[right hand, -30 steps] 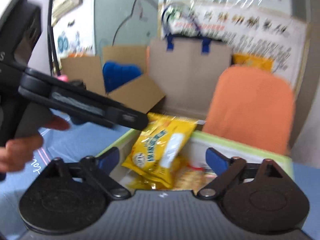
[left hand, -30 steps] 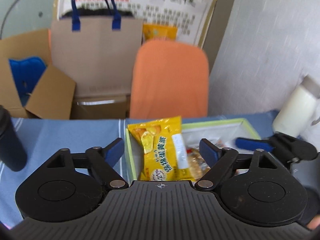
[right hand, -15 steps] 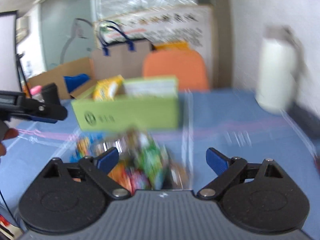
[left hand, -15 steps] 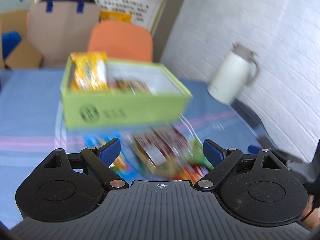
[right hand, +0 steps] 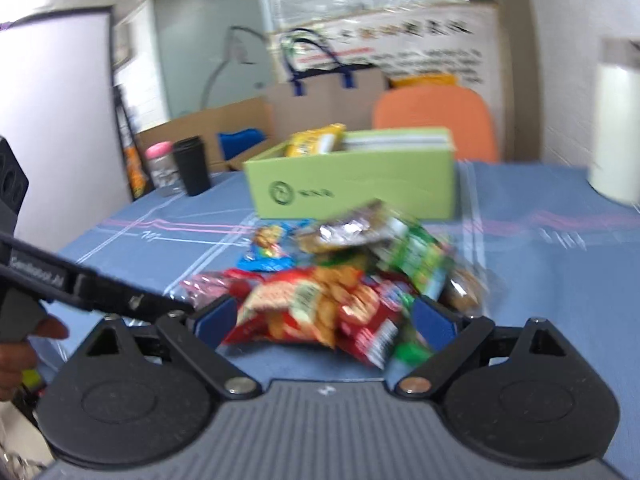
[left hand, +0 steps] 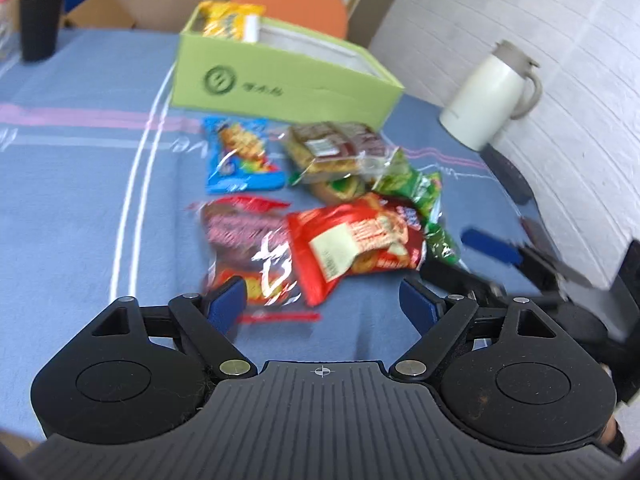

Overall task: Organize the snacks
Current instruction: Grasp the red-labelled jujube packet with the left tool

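Note:
A pile of snack packets lies on the blue tablecloth: a red packet point(left hand: 356, 240), a dark red packet point(left hand: 244, 248), a blue packet point(left hand: 240, 156), a brown packet point(left hand: 336, 148) and green packets point(left hand: 416, 188). Behind them stands a green box point(left hand: 280, 84) holding a yellow packet point(left hand: 230, 20). My left gripper point(left hand: 322, 304) is open and empty, just in front of the pile. My right gripper point(right hand: 326, 318) is open and empty, its fingers either side of the red packet point(right hand: 316, 308). The box point(right hand: 360, 184) shows in the right wrist view too.
A white thermos jug point(left hand: 492, 96) stands at the right by the wall. A black tumbler point(left hand: 38, 20) and a pink-lidded jar point(right hand: 160, 168) stand at the far left. An orange chair point(left hand: 292, 4), cardboard boxes and a paper bag point(right hand: 328, 100) are behind the table.
Both grippers have pulled back from over the green box and dropped low to the snack pile in front of it. Both stay open.

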Demonstrator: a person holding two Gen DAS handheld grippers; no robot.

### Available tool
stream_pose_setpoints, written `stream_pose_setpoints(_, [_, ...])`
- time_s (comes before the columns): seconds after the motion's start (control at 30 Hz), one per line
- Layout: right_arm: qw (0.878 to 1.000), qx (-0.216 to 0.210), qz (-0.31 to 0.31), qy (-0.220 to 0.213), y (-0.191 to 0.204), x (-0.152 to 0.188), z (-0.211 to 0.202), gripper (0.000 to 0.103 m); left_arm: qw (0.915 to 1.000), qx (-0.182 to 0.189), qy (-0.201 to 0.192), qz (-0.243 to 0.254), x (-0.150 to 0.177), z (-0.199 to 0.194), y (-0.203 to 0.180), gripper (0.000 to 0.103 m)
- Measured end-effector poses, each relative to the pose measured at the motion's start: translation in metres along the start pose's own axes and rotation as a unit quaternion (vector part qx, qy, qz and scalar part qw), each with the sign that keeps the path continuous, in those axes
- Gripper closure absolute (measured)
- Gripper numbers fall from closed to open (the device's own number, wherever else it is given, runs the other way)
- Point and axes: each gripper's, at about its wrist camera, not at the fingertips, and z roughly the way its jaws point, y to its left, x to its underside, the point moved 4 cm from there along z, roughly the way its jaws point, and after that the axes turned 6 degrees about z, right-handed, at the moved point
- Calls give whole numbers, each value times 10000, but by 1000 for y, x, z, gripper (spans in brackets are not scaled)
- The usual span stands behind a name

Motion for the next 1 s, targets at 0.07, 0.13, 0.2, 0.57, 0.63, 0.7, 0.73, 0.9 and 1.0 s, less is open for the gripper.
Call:
stream_pose_setpoints(0.07, [9996, -275, -59, 55, 0, -11, 17, 10, 9993, 268, 128, -242, 6, 1, 7, 32])
stream_pose_setpoints(0.13, [9989, -361, -131, 280, -1, -19, 35, 10, 9962, 661, 211, -534, 12, 4, 12, 32])
stream_pose_setpoints(0.2, [9990, -181, -159, 387, -1, -25, 46, 10, 9937, 852, 300, -666, 15, 8, 14, 33])
stream_pose_setpoints(0.57, [9953, -675, -480, 492, 78, 4, 43, 10, 9972, -33, -505, -544, -32, -35, 68, 35])
stream_pose_setpoints(0.63, [9940, -761, -445, 645, 86, 7, 50, 10, 9975, 144, -539, -440, -37, -32, 74, 34])
stream_pose_setpoints(0.7, [9922, -765, -457, 868, 92, 14, 62, 10, 9985, 219, -403, -300, -39, -20, 74, 34])
stream_pose_setpoints(0.73, [9920, -696, -500, 930, 95, 17, 66, 10, 9991, 222, -296, -207, -38, -11, 73, 34])
stream_pose_setpoints(0.9, [9897, -327, -1039, 929, 111, 29, 82, 9, 9987, 434, 277, -51, -29, 29, 69, 46])
stream_pose_setpoints(1.0, [9844, -112, -1492, 924, 118, 36, 88, 9, 9984, 488, 282, -78, -24, 34, 73, 56])
